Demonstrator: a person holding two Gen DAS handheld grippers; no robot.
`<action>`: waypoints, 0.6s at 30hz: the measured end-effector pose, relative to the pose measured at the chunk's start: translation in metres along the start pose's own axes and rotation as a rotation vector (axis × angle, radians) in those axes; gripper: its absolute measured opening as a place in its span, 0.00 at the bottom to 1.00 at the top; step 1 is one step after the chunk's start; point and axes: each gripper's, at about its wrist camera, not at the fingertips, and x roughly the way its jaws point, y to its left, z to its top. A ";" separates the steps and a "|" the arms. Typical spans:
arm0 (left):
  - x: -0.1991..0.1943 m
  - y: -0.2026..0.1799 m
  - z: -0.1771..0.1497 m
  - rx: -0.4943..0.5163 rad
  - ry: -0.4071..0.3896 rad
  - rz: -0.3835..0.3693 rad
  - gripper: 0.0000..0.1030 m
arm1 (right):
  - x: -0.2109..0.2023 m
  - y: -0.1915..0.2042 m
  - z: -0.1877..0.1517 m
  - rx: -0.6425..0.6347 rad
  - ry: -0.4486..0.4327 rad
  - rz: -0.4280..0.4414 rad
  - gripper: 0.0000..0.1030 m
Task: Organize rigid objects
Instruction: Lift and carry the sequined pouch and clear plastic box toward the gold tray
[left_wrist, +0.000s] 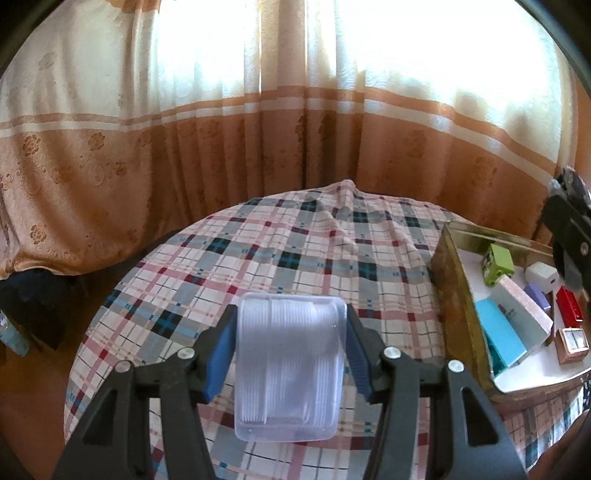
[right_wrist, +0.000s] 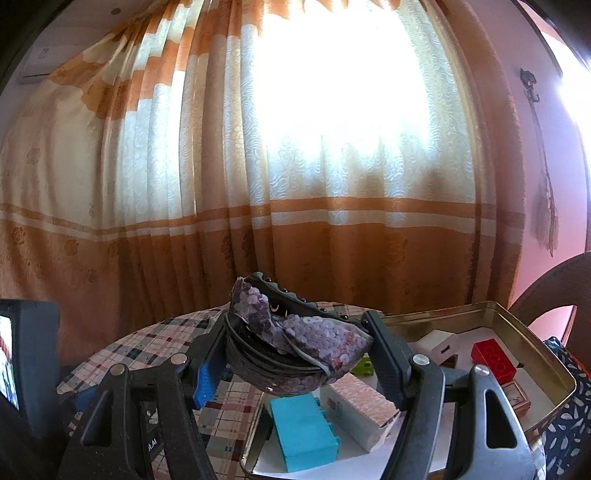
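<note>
My left gripper (left_wrist: 290, 354) is shut on a clear plastic box (left_wrist: 288, 365) with white ribbed contents, held above the plaid tablecloth (left_wrist: 258, 258). My right gripper (right_wrist: 295, 354) is shut on a purple sequined hair clip (right_wrist: 295, 339) with a dark comb edge, held over the gold tin box (right_wrist: 532, 325). The tin also shows at the right of the left wrist view (left_wrist: 454, 273). Inside it lie a teal box (right_wrist: 303, 432), a white and pink box (right_wrist: 362, 410), a red box (right_wrist: 493, 358), a white block (right_wrist: 439, 343) and a green block (left_wrist: 498, 264).
The round table stands in front of orange and cream curtains (left_wrist: 221, 129). A wooden chair back (right_wrist: 554, 288) is at the right. A dark device with a screen (right_wrist: 22, 354) is at the far left of the right wrist view.
</note>
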 end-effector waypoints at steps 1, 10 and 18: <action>-0.002 -0.002 -0.001 0.001 -0.003 -0.003 0.53 | -0.001 -0.002 0.001 0.004 -0.001 -0.001 0.69; -0.011 -0.015 -0.002 0.013 -0.014 -0.025 0.53 | -0.015 -0.019 0.006 0.021 -0.032 -0.015 0.69; -0.025 -0.034 0.003 0.048 -0.045 -0.056 0.53 | -0.026 -0.048 0.009 0.054 -0.027 -0.057 0.69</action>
